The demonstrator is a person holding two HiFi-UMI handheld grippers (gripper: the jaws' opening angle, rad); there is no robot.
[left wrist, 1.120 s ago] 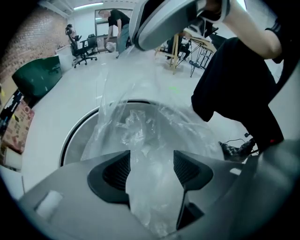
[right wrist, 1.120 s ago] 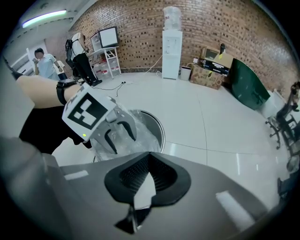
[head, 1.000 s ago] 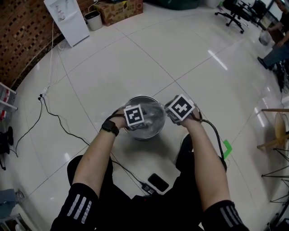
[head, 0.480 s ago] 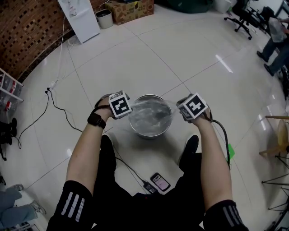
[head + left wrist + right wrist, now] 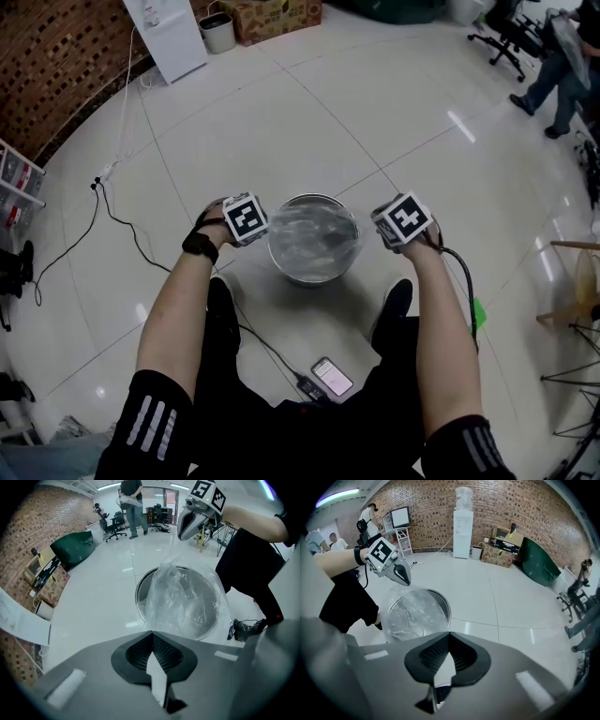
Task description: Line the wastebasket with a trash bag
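Observation:
A round metal wastebasket (image 5: 312, 272) stands on the white tiled floor between the person's feet. A clear trash bag (image 5: 314, 234) lies crumpled in it, with its mouth stretched across the top. My left gripper (image 5: 261, 229) is at the basket's left rim. Its jaws have just been closing and now meet on the bag's film (image 5: 180, 597) in the left gripper view. My right gripper (image 5: 377, 234) at the right rim is shut on the opposite edge of the bag (image 5: 412, 611). From each gripper view the other gripper's tip (image 5: 404, 579) (image 5: 183, 534) shows above the bag.
A phone (image 5: 330, 377) and a black cable (image 5: 141, 253) lie on the floor near the person's legs. A water dispenser (image 5: 169, 33), a small bin (image 5: 217, 31) and a cardboard box (image 5: 277, 17) stand by the brick wall. A person (image 5: 553, 75) walks at far right.
My left gripper has moved from over the basket out to its left rim. The bag's mouth is now spread wide across the basket between the two grippers. The right gripper stayed at the right rim.

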